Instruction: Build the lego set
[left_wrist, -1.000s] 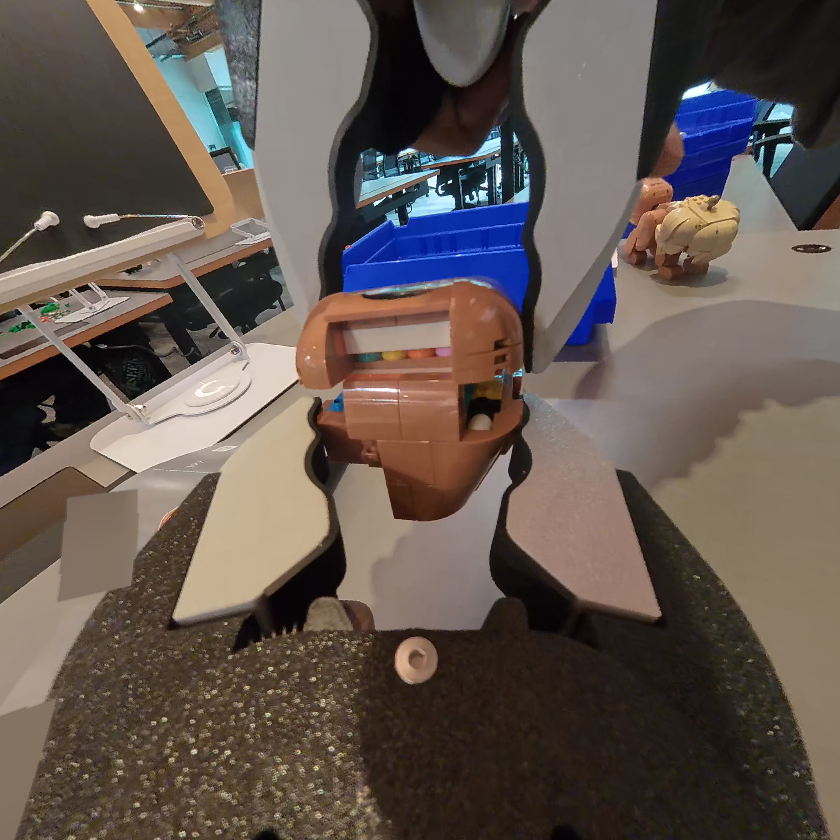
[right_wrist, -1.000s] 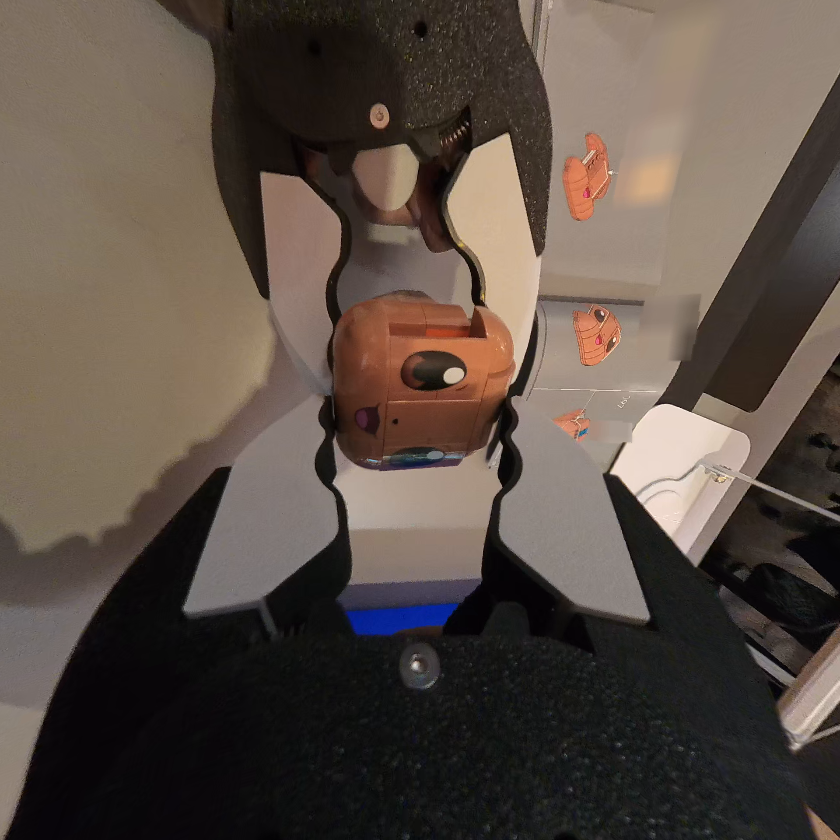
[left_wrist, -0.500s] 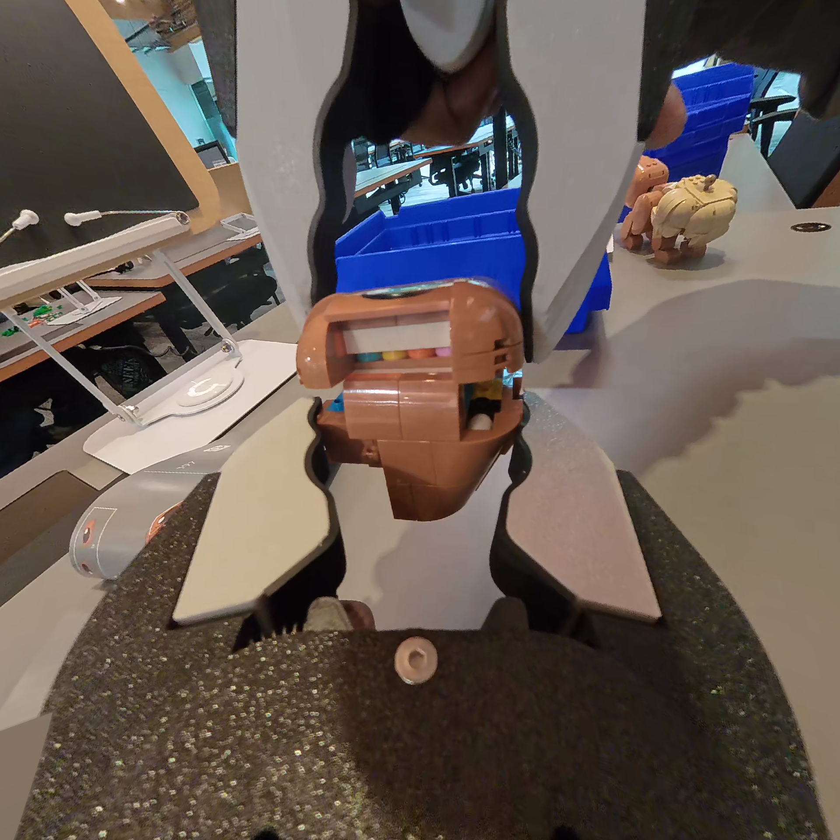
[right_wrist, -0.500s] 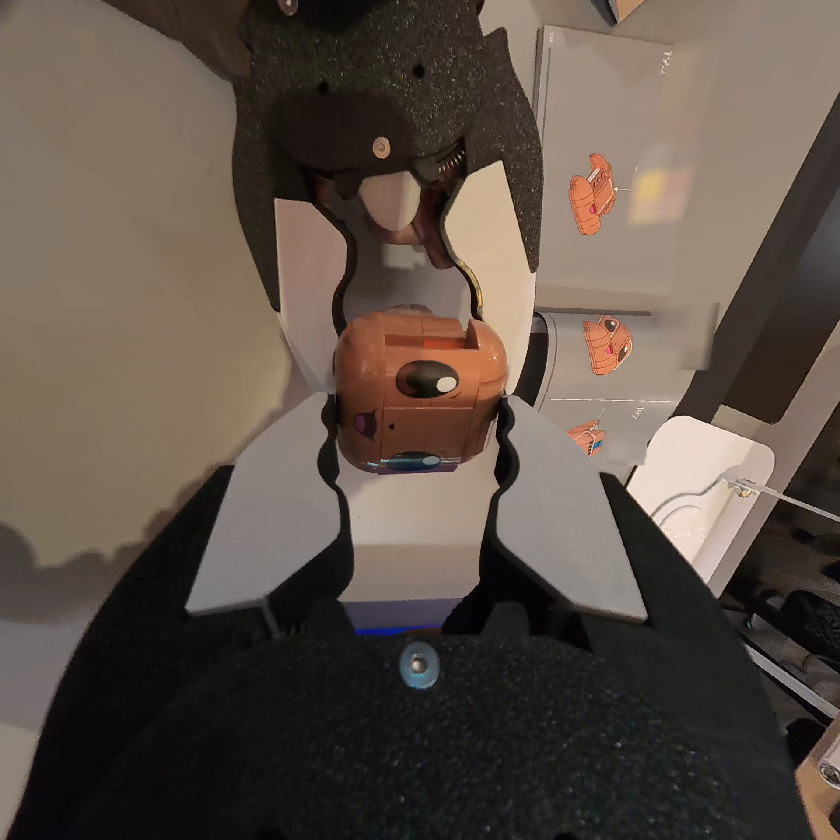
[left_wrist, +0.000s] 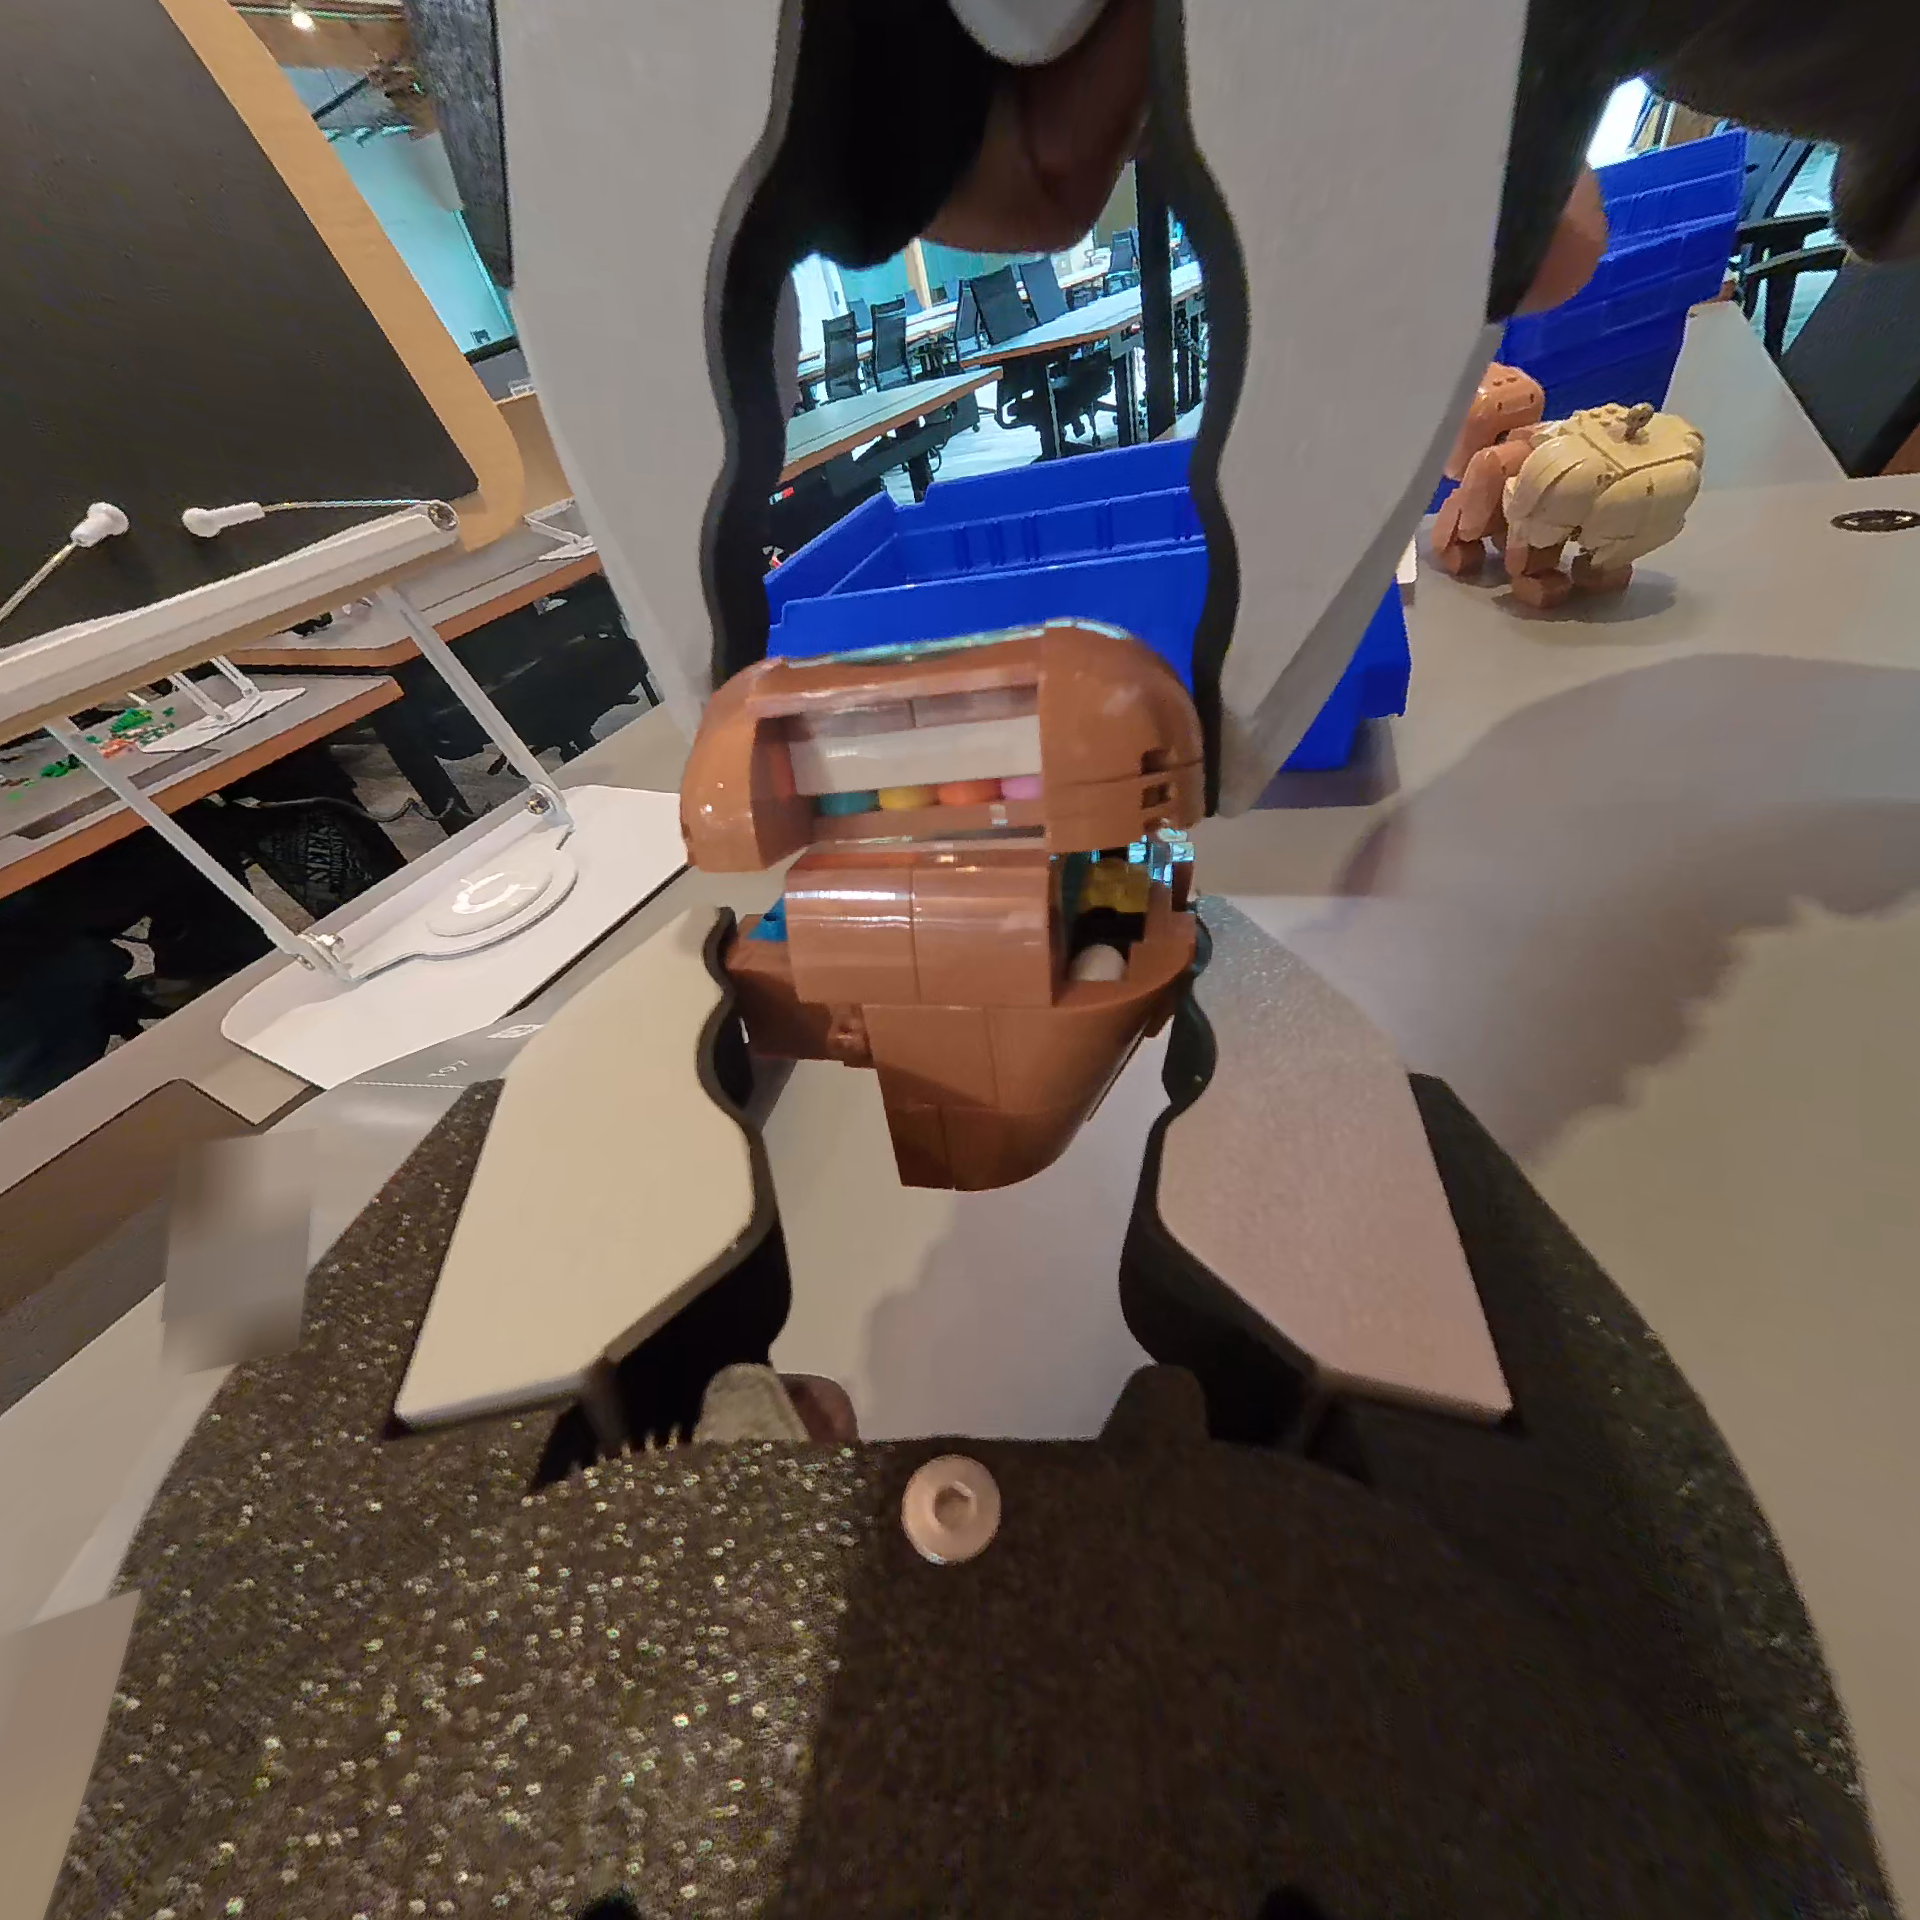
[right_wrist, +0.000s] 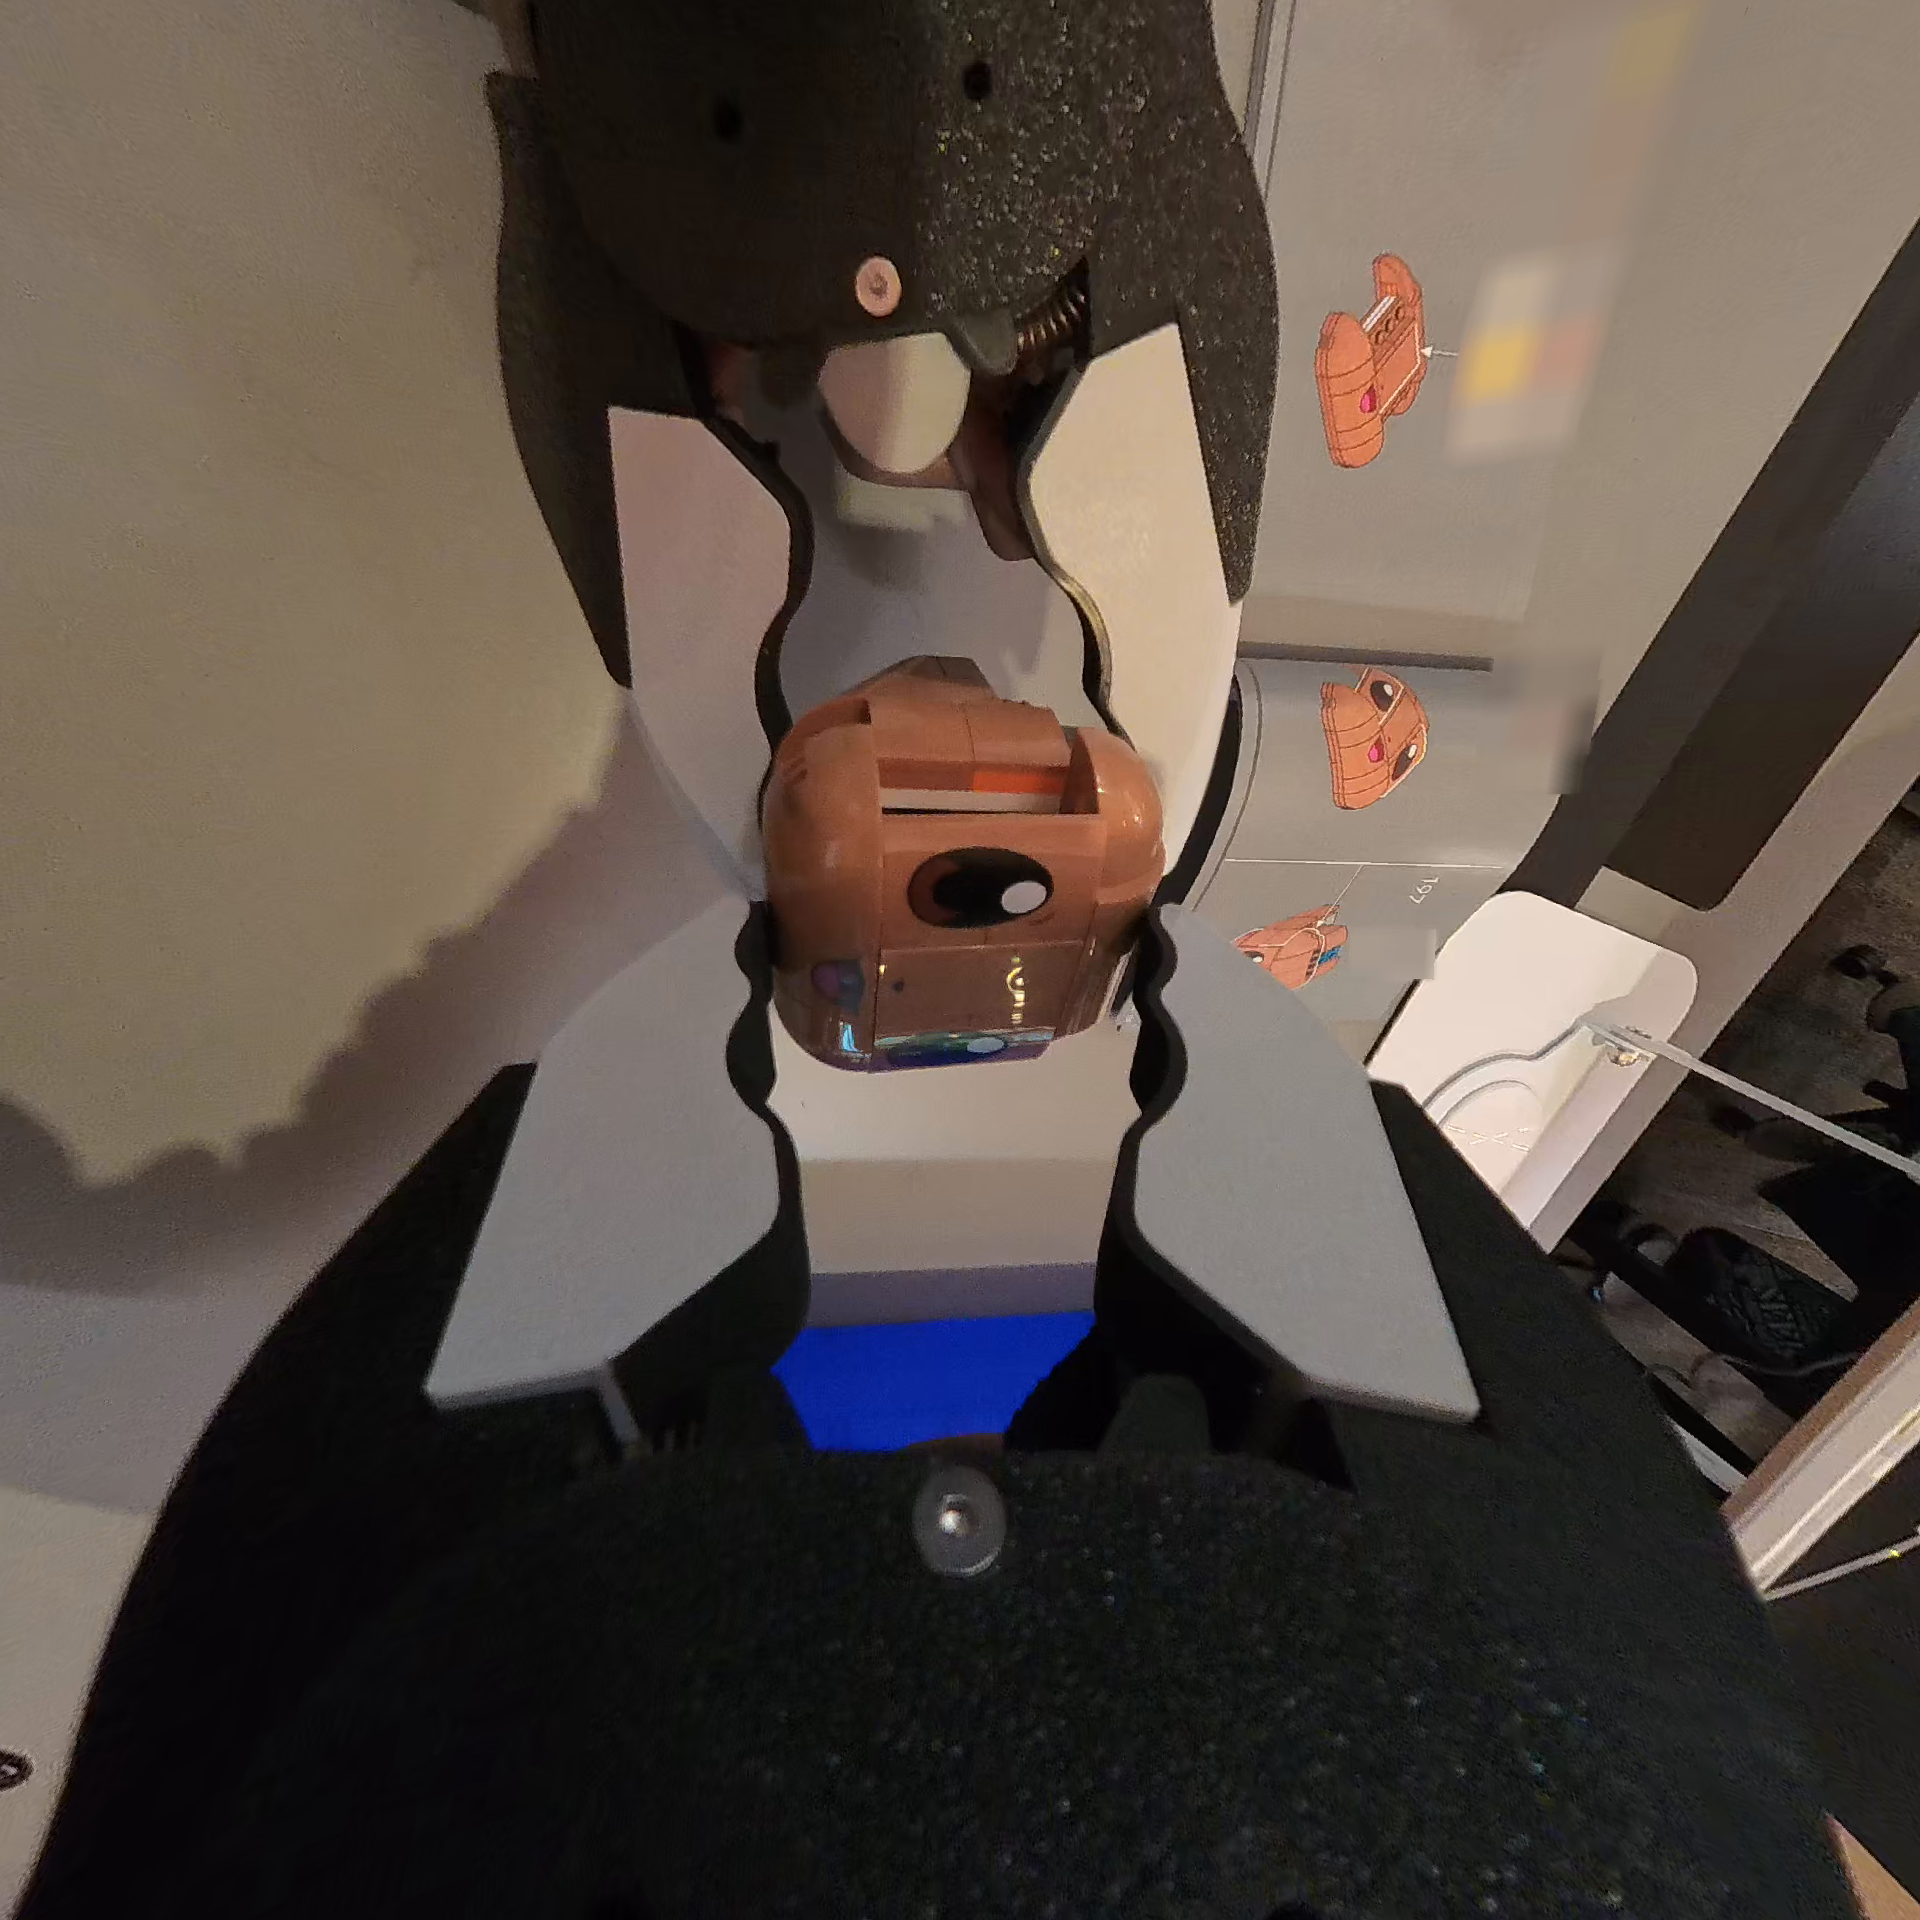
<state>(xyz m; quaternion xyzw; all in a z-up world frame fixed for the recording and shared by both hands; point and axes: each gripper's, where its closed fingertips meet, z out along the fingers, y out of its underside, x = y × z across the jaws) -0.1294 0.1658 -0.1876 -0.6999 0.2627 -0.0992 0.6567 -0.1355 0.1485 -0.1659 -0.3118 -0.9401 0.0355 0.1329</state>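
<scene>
A brown lego head (left_wrist: 935, 914) with a black eye (right_wrist: 977, 883) hangs above the grey table (left_wrist: 1558, 1039), held from two sides. My left gripper (left_wrist: 956, 935) is shut on its lower part, with coloured studs and a white plate showing in the open slot above. My right gripper (left_wrist: 956, 727) comes in from the top of the left wrist view and is shut on the upper shell. In the right wrist view my right gripper (right_wrist: 951, 935) grips the head's sides, and the left gripper (right_wrist: 945, 727) grips it from the far side.
A blue bin (left_wrist: 1039, 561) stands just behind the head. A tan and brown lego animal (left_wrist: 1590, 509) stands at the back right. A white stand (left_wrist: 457, 904) holds a dark board on the left. An open instruction booklet (right_wrist: 1371, 727) lies on the table. Left and right tips are no more than a few centimetres apart.
Both grippers keep their hold on the head. In the right wrist view the head has tipped a little, so the eye sits more central and the top slot shows more. The background has shifted slightly.
</scene>
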